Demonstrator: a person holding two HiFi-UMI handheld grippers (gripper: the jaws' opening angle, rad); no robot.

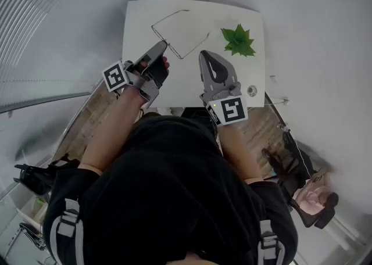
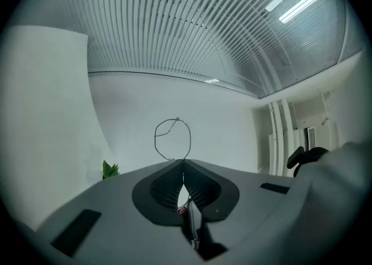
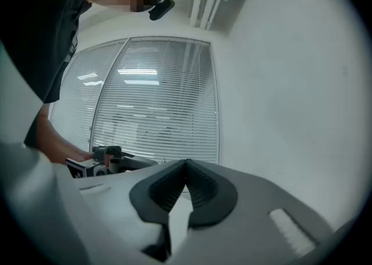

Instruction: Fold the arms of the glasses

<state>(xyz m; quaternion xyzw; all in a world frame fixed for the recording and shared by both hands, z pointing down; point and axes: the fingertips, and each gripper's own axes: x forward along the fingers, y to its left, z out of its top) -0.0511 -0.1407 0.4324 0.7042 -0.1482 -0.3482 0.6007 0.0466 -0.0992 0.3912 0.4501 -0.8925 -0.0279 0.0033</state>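
The white table (image 1: 139, 14) is carrying everything, with blinds running along the wall at the person's left. A green plant (image 1: 238, 41) is sitting at the table's far right, well clear of the work, and a small round knob (image 1: 251, 90) is lying near the right edge. Nothing is blocking the way.

The left hand-held gripper (image 1: 163, 43) is pinching the thin wire glasses (image 1: 176, 50) at its jaw tips, the frame sticking out beyond them over the table's middle. The right hand-held gripper (image 1: 203, 53) is sitting closed and empty, just beside the glasses' right arm, not touching it.
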